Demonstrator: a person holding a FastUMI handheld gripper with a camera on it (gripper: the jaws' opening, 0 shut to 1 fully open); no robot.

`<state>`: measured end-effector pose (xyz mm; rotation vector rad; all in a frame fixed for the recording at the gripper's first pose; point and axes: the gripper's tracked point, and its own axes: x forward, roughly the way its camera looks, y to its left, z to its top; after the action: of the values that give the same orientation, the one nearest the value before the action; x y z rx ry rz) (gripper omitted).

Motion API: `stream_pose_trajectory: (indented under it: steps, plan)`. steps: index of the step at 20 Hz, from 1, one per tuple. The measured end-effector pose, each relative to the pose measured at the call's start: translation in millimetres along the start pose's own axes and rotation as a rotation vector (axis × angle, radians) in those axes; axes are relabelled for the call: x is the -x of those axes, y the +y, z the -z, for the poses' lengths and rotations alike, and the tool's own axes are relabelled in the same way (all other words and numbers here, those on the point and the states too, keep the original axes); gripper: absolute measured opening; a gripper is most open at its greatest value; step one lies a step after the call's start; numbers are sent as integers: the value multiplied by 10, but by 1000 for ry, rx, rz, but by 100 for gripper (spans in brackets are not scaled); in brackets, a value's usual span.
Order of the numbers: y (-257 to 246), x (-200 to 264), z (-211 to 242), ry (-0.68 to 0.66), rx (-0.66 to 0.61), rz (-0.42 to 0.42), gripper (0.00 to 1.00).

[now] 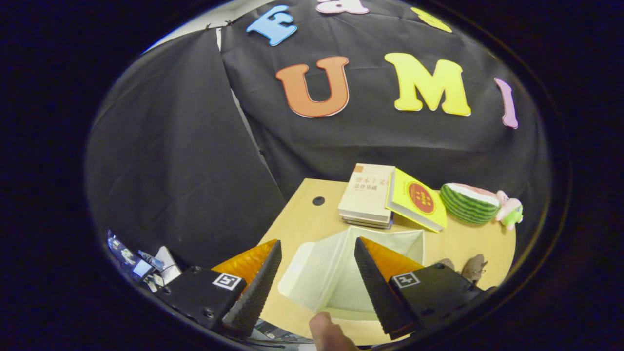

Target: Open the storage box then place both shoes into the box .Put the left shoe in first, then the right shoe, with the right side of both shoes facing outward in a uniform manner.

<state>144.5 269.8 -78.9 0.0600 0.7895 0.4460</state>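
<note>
The fabric storage box (336,273) sits on the wooden table (302,219), between and just beyond the gripper (317,253) fingers, which stand apart and empty. Its lid flap looks soft and light; grip the free edge. A shoe (474,267) lies beside it. Books (368,195) and a watermelon toy (468,202) lie farther back.

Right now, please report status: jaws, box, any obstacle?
Gripper jaws open, holding nothing, above the storage box. Box white, lid flap hanging open. Fingertip of a person at box near edge. Books beyond, clear of box.
</note>
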Motion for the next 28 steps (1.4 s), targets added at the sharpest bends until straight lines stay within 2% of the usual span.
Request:
stream_pose_trajectory:
  steps: [6, 14, 18, 20, 24, 27, 28]
  plan:
    - [-974, 198, 379, 45, 15, 137, 97]
    - [-2196, 191, 1282, 192, -11, 184, 96]
    - [-2515, 83, 1777, 325, -124, 106, 94]
    - [-2735, -58, 2019, 405, -149, 97, 94]
    - [-3256, -225, 2306, 488, -120, 207, 93]
    - [-3373, -320, 2480, 547, -132, 217, 88]
    - [-3411, -376, 2507, 554, -129, 219, 82]
